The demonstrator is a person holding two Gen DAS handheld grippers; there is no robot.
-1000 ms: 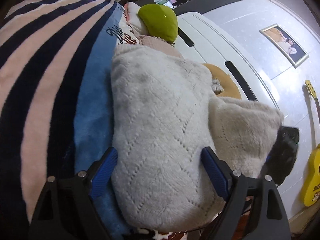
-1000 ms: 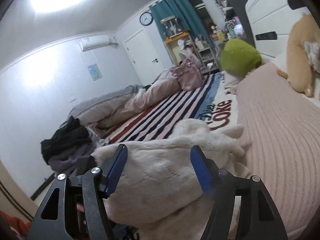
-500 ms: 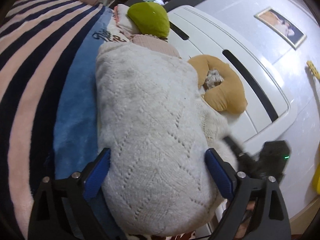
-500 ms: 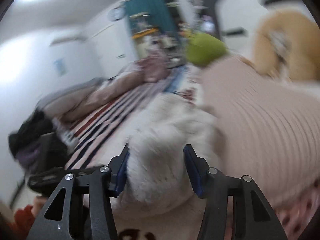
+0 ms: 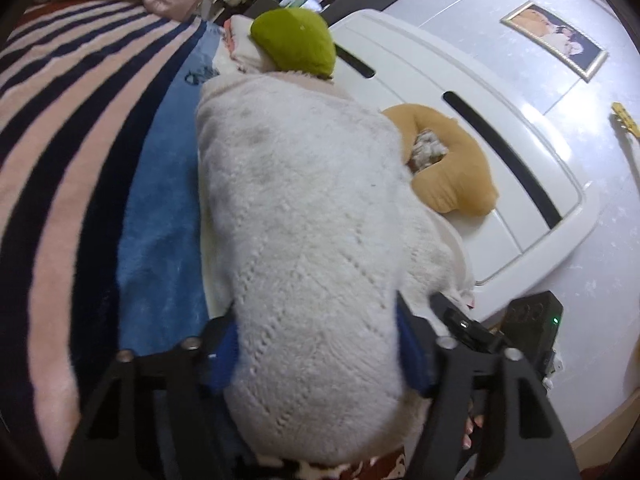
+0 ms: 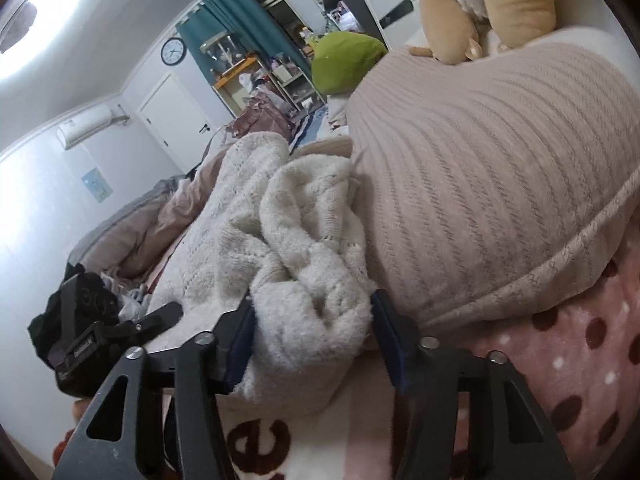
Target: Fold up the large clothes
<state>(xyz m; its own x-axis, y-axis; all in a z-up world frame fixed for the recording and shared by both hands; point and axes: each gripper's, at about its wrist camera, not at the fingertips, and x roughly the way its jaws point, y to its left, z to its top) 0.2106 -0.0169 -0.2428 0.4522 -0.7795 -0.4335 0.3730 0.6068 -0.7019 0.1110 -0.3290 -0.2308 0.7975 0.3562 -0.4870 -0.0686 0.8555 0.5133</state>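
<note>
The left gripper (image 5: 316, 344) has its 2 blue-padded fingers (image 5: 412, 356) pressed against the sides of the near end of the sweater (image 5: 304, 208), gripping a thick wad of it. The right gripper (image 6: 310, 334) is clamped the same way on a bunched, rumpled end of the sweater (image 6: 304, 264), its pads sunk into the knit on both sides.

The sweater is cream, fuzzy, with a diamond pattern, and lies folded into a long roll on the bed. Its long axis runs from the left gripper straight away toward the green cushion (image 5: 294, 44), the far end stopping just short of that cushion. Left of the sweater is the blue and striped blanket (image 5: 80, 152); right of it, touching its edge, sits a tan plush (image 5: 448, 168), with the white headboard (image 5: 460, 92) beyond. In the right view a pink ribbed pillow (image 6: 492, 172) lies right beside the sweater's bunched end.
</note>
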